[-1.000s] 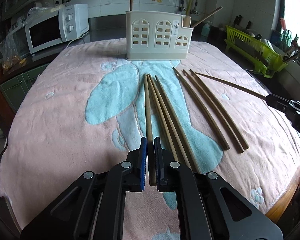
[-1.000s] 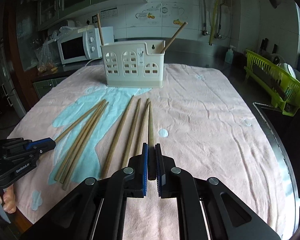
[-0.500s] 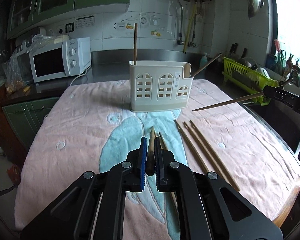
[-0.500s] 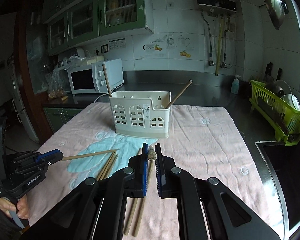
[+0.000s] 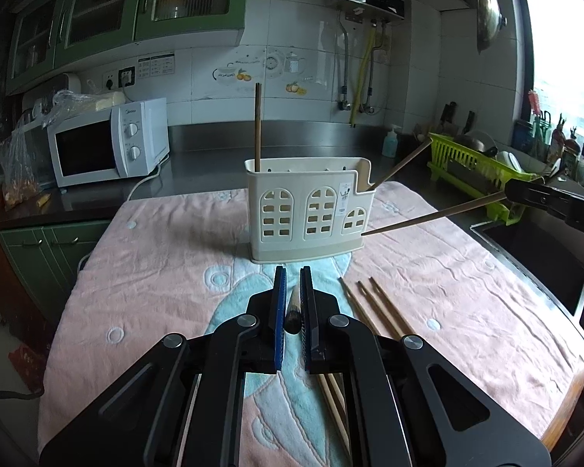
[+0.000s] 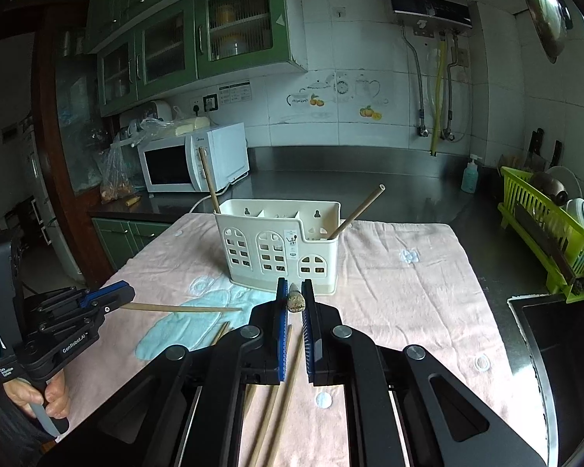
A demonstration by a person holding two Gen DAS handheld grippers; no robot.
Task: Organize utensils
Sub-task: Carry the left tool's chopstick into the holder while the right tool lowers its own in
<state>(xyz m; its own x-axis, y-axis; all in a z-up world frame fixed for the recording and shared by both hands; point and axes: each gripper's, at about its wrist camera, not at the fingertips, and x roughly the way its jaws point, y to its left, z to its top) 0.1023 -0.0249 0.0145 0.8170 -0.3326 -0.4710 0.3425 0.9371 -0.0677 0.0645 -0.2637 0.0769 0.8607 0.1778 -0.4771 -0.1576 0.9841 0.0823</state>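
A cream utensil holder [image 5: 311,214] [image 6: 276,249] stands on the pink towel [image 5: 167,257] [image 6: 408,292]. One chopstick [image 5: 257,124] stands upright in it, another [image 5: 405,163] leans out to the right. My left gripper [image 5: 291,274] [image 6: 109,299] is shut on a wooden chopstick [image 5: 293,311] [image 6: 179,308], held off the towel. My right gripper [image 6: 293,284] [image 5: 525,192] is shut on another chopstick [image 6: 294,299] [image 5: 432,216], whose tip points at the holder. Several loose chopsticks [image 5: 377,307] [image 6: 280,401] lie on the towel.
A white microwave [image 5: 105,144] [image 6: 192,157] sits on the steel counter at back left. A green dish rack [image 5: 475,171] [image 6: 545,225] stands at right beside a dark sink [image 6: 556,330]. A hand [image 6: 54,393] holds the left gripper's handle.
Both grippers have lifted a chopstick each off the towel and risen. Both views now look more level, toward the holder.
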